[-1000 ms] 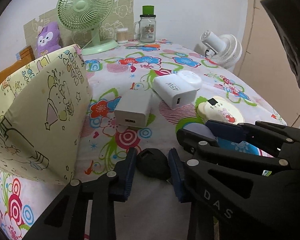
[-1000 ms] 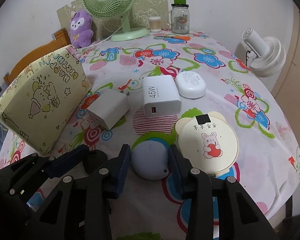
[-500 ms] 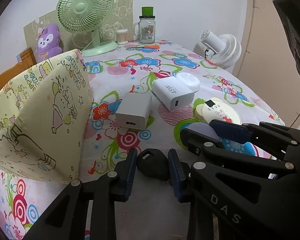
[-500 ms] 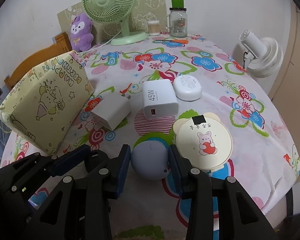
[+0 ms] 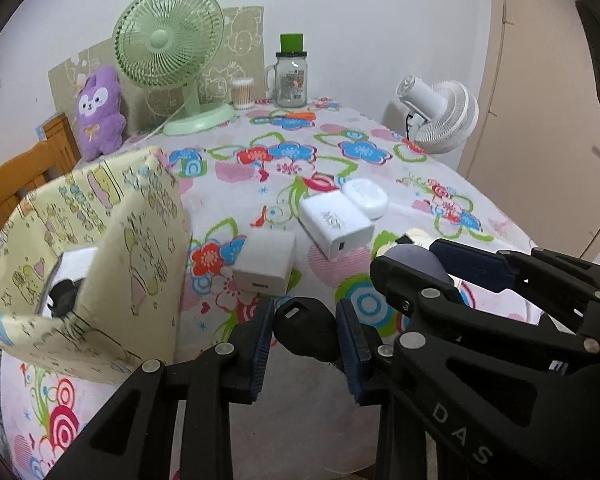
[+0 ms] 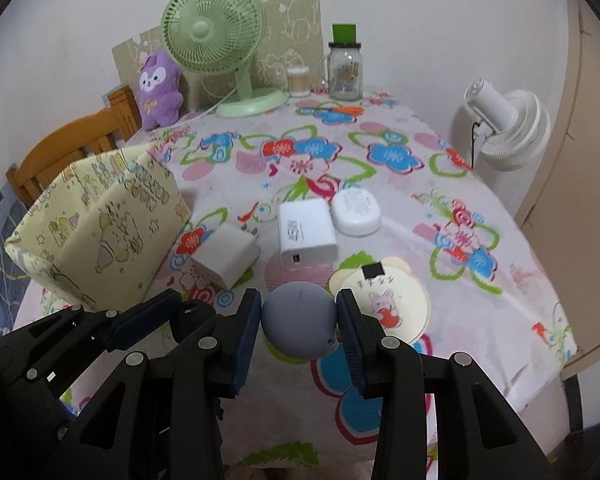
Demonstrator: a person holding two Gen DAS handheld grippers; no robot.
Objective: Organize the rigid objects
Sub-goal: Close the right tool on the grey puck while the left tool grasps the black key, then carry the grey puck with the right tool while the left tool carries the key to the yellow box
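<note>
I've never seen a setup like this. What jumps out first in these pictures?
Two black claws fill the foreground: the left claw pinches a small black object, the right claw a grey rounded object. Behind them, a loud flowered tablecloth carries white chargers, a yellow cartoon-print box on the left, and a green desk fan at the back wall.

Both wrist views close above, angled down, sharing the floral table [image 5: 440,168]

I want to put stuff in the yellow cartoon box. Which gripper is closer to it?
Left. The left gripper, shut on a black object, is right beside the yellow box. The right gripper, holding a grey-blue case, is farther out.
</note>
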